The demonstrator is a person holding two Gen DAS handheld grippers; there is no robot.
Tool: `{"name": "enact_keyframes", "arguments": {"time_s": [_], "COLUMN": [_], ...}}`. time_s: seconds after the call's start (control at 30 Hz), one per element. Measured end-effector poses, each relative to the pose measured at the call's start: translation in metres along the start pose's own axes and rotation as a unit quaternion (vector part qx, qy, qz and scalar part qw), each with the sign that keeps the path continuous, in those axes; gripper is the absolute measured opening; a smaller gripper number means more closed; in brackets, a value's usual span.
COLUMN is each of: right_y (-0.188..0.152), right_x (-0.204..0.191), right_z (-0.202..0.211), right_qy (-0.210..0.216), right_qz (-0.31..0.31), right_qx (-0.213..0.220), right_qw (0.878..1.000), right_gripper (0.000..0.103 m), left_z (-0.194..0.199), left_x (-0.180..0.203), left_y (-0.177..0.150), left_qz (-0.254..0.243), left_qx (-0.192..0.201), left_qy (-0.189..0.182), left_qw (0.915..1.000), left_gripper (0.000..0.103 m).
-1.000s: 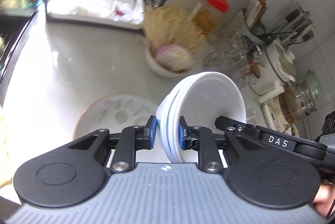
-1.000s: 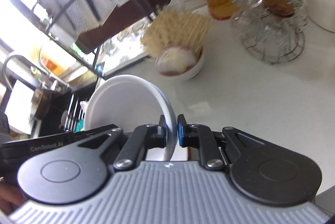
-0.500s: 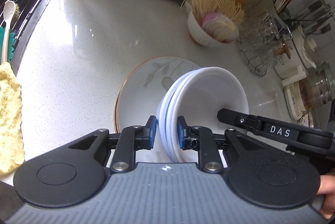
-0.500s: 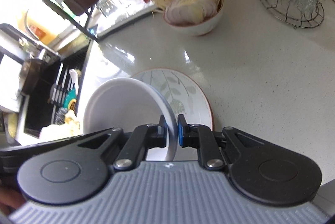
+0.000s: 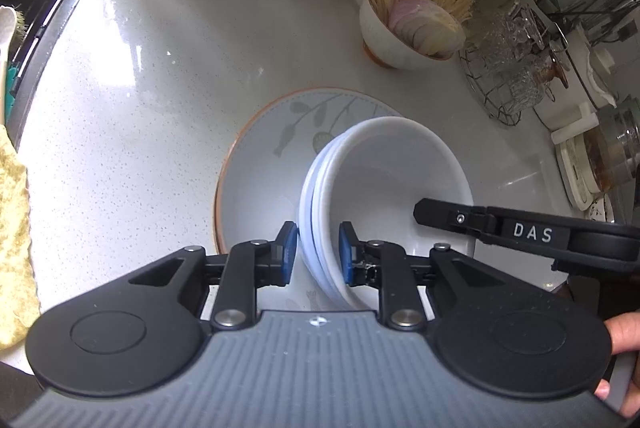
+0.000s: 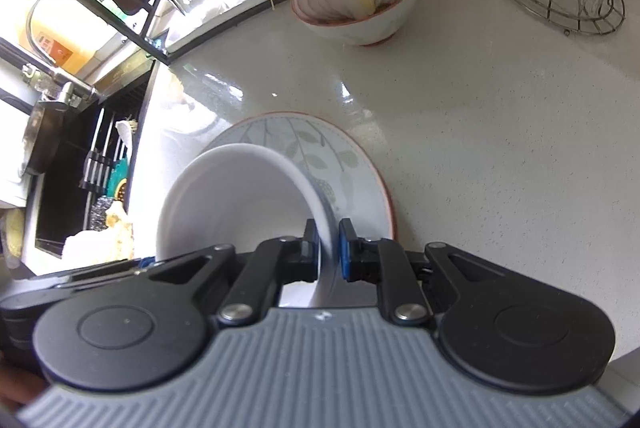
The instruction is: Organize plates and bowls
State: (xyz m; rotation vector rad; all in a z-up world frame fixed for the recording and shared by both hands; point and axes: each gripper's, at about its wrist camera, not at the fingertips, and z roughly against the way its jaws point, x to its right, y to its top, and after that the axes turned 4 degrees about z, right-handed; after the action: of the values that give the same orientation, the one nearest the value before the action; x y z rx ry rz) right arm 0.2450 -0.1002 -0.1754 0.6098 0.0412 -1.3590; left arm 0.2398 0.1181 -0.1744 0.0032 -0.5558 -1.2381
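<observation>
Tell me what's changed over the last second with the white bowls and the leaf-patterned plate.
Both grippers have carried the stack of white bowls down over the leaf-patterned plate, which now sits right beneath it. Nothing was released: the left gripper stays clamped on one side of the stack's rim, the right gripper on the other. The plate and the onion bowl haven't moved.

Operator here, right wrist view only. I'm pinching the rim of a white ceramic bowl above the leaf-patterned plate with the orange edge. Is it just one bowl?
Observer: No. The left wrist view shows a nested stack of white ceramic bowls, with several rims side by side.
Operator: I only see the other tool's body. Is it gripping too?
Observer: Yes. The left hand-held gripper has its blue pads clamped across all the stacked rims, one pad outside and one inside.
</observation>
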Motion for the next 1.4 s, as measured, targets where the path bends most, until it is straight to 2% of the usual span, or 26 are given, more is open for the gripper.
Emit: {"name": "enact_keyframes", "arguments": {"time_s": [0.13,0.23,0.4,0.5,0.57,0.97,1.13,1.4], "right_y": [0.004,0.006,0.007,0.008,0.010,0.003,-0.009,-0.041], "right_x": [0.001,-0.001,-0.007,-0.006,-0.006,-0.030,-0.037,-0.041], "right_z": [-0.001,-0.001,0.009,0.020,0.029,0.097,0.130,0.179], "right_qy": [0.003,0.009,0.002,0.007,0.010,0.028,0.036,0.034], "right_qz": [-0.007,-0.007,0.013,0.009,0.013,0.068,0.086,0.095], "right_qx": [0.000,-0.001,0.012,0.025,0.038,0.125,0.163,0.208], "right_qw": [1.000,1.000,1.000,1.000,0.999,0.989,0.982,0.973], "right_gripper": [0.015,0.016,0.017,0.028,0.041,0.041,0.041,0.041], "left_z": [-0.001,0.002,0.017,0.028,0.036,0.099,0.136,0.182], "left_x": [-0.001,0.000,0.006,0.009,0.011,0.038,0.046,0.060], "left_y": [0.001,-0.001,-0.003,-0.005,-0.006,-0.021,-0.039,-0.076], "left_qz": [0.002,-0.003,-0.009,-0.008,-0.009,-0.046,-0.052,-0.057], "left_qx": [-0.001,0.005,0.027,0.042,0.050,0.128,0.164,0.198], "left_qy": [0.004,0.005,0.011,0.012,0.013,0.018,0.023,0.019], "left_qw": [1.0000,1.0000,0.9995,0.9990,0.9986,0.9906,0.9847,0.9784], "left_gripper": [0.028,0.035,0.035,0.036,0.036,0.036,0.036,0.036]}}
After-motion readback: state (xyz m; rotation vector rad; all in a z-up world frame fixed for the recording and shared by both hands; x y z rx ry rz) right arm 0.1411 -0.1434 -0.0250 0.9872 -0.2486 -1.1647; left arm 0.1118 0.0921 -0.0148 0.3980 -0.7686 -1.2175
